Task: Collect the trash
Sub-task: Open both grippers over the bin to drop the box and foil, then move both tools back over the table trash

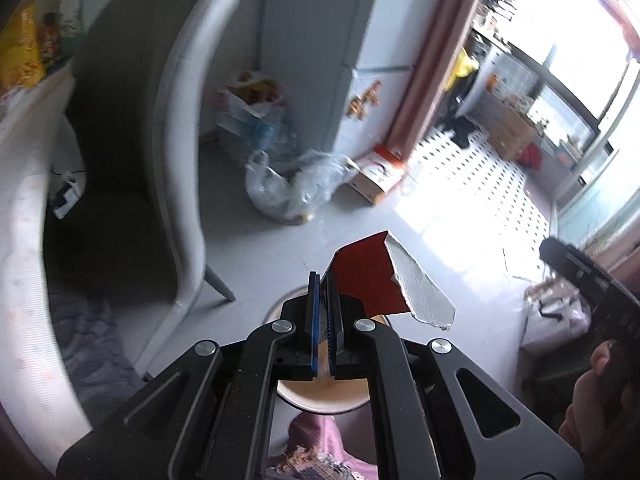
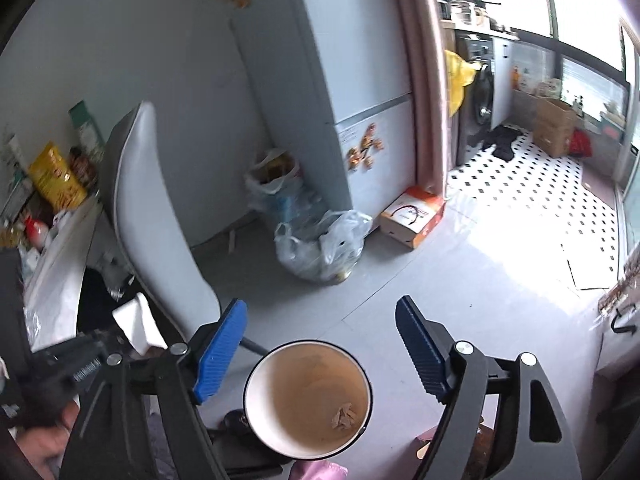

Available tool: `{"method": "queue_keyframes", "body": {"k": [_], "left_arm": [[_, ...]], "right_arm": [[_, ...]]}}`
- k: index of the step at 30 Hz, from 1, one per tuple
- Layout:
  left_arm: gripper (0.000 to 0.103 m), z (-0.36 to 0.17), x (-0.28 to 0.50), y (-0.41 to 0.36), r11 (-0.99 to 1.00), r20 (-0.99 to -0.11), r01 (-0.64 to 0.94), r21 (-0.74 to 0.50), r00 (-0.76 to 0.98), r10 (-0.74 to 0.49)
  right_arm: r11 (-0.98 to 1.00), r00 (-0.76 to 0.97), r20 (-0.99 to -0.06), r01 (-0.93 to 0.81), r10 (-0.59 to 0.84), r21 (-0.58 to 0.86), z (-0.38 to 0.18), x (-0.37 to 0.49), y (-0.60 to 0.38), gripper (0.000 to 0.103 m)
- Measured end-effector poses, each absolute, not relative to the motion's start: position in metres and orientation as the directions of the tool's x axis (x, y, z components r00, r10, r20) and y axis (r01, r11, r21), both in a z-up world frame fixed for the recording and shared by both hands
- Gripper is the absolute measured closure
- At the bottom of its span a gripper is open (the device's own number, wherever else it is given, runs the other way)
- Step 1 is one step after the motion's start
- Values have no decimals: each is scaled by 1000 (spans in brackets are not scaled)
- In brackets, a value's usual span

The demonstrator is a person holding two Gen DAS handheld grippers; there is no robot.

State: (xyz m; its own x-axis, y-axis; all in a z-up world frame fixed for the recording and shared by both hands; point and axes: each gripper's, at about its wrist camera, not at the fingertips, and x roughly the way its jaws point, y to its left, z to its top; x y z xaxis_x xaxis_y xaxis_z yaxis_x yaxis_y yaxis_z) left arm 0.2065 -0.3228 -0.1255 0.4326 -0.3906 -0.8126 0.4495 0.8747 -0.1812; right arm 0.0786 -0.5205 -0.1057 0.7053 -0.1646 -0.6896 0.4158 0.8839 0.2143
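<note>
My left gripper (image 1: 324, 280) is shut on a torn scrap of card, red on one side and white on the other (image 1: 368, 280), held above a round bin (image 1: 320, 398) that lies partly hidden under its jaws. In the right wrist view the bin (image 2: 308, 400) sits on the floor below, cream inside with a small brown scrap at its bottom. My right gripper (image 2: 320, 320) is open and empty above the bin, blue pads wide apart. The left gripper (image 2: 80, 364) shows at the lower left with the white scrap (image 2: 138, 324).
A grey chair (image 2: 156, 236) stands to the left beside a cluttered table (image 2: 56, 248). Plastic bags of rubbish (image 2: 320, 244) and an orange-white box (image 2: 414, 216) lie on the floor by the fridge (image 2: 360, 80). A doorway leads to a tiled balcony (image 2: 540, 184).
</note>
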Motion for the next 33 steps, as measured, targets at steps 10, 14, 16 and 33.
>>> {"method": "queue_keyframes", "body": {"k": [10,14,16,33], "left_arm": [[35,-114,206,-313,864,-792,443,-241,424,-439],[17,-92,207,-287,882,-761,405,-240,486,-430],[11,-81,205,-273,893,-747,387,-230,518,-417],[7,-29,168,-133,952,-639,184,-243,708,-300]], "right_arm": [[879,702,-696,418,-150,232,-110,81,-522,22],[891,711,-693,384,-120,241,-109,86,-509,16],[898,715,-691,367,-105,244,-108,89,-500,14],[950,767,-641,180,27,255,-79,107,-399,8]]}}
